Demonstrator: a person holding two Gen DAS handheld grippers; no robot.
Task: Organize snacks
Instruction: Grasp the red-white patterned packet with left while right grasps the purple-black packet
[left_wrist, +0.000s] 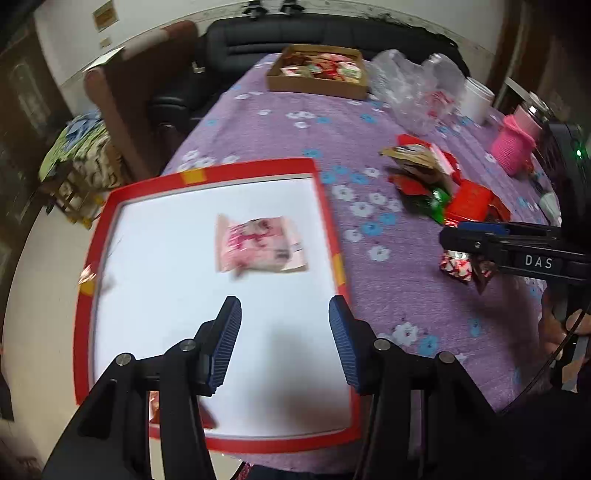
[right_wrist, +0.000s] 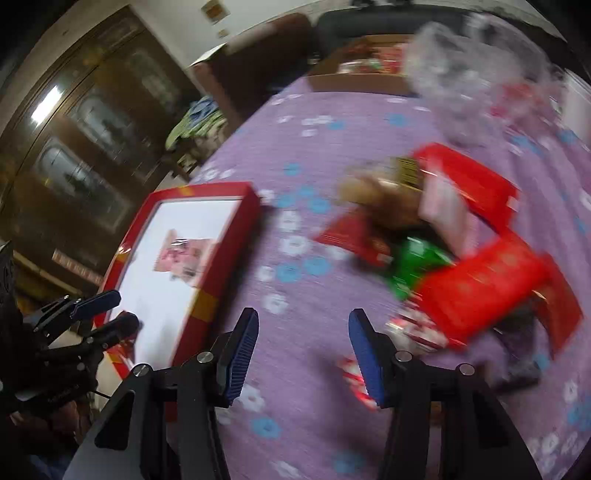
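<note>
The snack heap (right_wrist: 436, 236) right of the tray (right_wrist: 221, 229) is smeared by motion in the right wrist view, so its red boxes, green packet and brown wrapper cannot be told apart cleanly, and the clear bag (right_wrist: 480, 74) beyond it is a blur. Inside the tray, the print on the pink packet (left_wrist: 258, 243) is unreadable, and a red wrapper (left_wrist: 155, 406) at the near rim hides behind the left tool (left_wrist: 285, 341). Right of the tray, the right tool (left_wrist: 517, 251) covers part of a small red-and-white sweet (left_wrist: 456, 266).
</note>
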